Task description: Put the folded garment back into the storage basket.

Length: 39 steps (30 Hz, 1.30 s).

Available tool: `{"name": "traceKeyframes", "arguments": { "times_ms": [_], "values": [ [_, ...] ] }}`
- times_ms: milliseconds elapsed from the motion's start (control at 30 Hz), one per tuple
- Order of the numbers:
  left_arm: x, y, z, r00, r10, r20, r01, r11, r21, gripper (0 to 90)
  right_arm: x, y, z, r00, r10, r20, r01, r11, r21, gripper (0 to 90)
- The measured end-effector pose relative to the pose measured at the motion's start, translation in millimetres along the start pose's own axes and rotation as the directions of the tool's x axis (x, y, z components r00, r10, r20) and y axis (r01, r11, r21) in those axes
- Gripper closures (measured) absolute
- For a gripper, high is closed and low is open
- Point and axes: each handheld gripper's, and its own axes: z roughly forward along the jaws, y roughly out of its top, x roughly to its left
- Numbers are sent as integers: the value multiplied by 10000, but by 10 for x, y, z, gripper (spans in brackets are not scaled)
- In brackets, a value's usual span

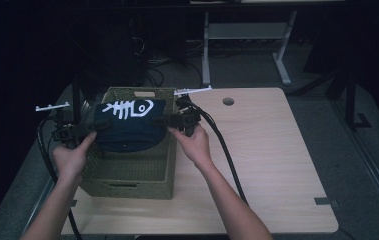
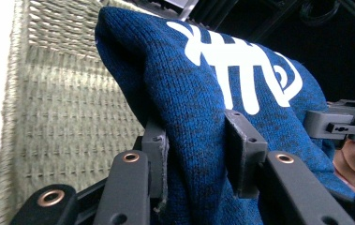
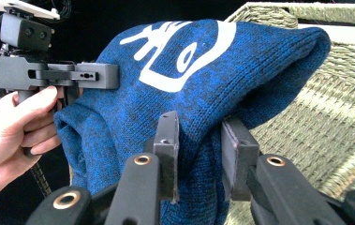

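I have the dark blue knitted garment with the white fish-bone print (image 1: 129, 125) pinched at both ends: my left gripper (image 1: 84, 129) and right gripper (image 1: 169, 120) are each clamped on a fold. It hangs over the olive woven basket (image 1: 127, 185), left of centre in the high view, apparently not yet lowered in. The basket rims sit close beside both hands; the pale wooden tabletop (image 1: 267, 160) at right offers open room.
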Motion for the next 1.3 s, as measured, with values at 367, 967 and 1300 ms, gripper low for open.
{"name": "traceKeyframes", "arguments": {
  "times_ms": [367, 967, 1300],
  "values": [
    [177, -32, 41, 9989, -173, -428, 192, 9989, 428, 634, -6, -68, 193, 9998, 109, 148, -112, 9997, 229, 702],
    [281, -115, 165, 9963, -149, -841, 246, 9930, 1154, 618, -105, -221, 323, 9983, 323, 479, -348, 9980, 531, 698],
    [262, -140, 233, 9939, 100, -1101, 74, 9877, 1560, 624, -132, -296, 341, 9972, 196, 724, -252, 9967, 776, 688]
  ]
}}
